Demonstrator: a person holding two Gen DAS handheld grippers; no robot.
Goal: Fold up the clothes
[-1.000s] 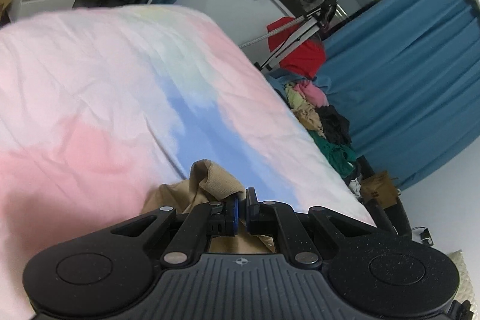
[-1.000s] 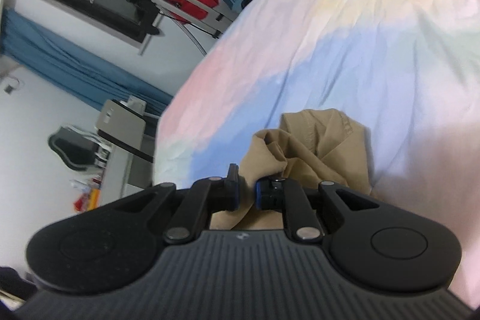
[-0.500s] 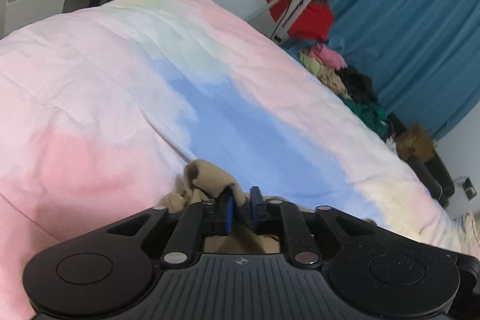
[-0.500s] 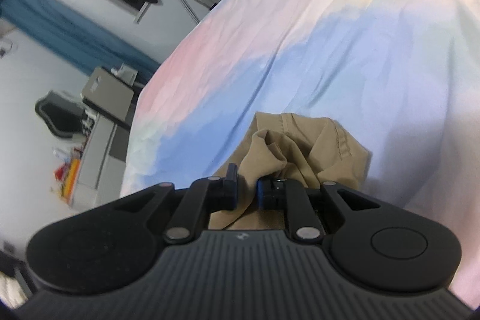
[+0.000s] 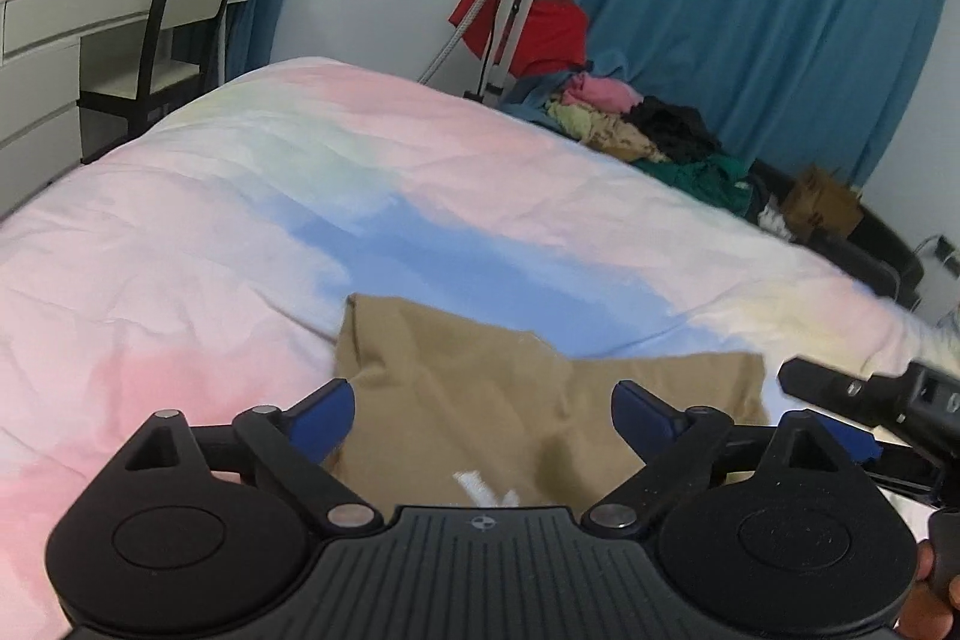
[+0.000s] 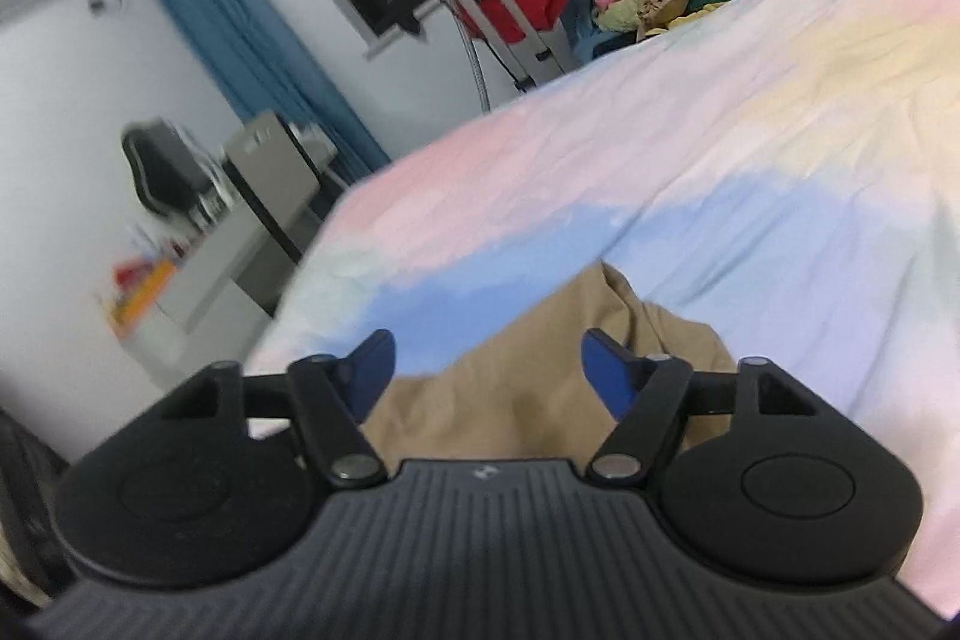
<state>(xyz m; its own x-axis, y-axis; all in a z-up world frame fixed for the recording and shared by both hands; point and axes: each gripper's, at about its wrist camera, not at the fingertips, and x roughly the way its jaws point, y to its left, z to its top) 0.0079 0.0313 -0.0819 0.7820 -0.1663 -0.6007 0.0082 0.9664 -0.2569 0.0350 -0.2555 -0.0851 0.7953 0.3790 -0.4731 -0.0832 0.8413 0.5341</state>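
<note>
A tan garment [image 5: 480, 400] lies flat on the pastel bed cover [image 5: 240, 232], just ahead of both tools, the left gripper [image 5: 483, 415] and the right gripper [image 6: 483, 370] each opening with blue fingers [image 5: 321, 415] spread apart, the cloth below, unpinched.

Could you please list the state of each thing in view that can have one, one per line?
Left gripper: jaws opening, nothing pinched.
Right gripper: jaws opening, nothing pinched.
Tan garment: released, lying fairly flat on the bedspread.
Blue curtain: drawn.
Clothes pile: unfolded heap beyond the bed.
Chair: pushed under the desk.
</note>
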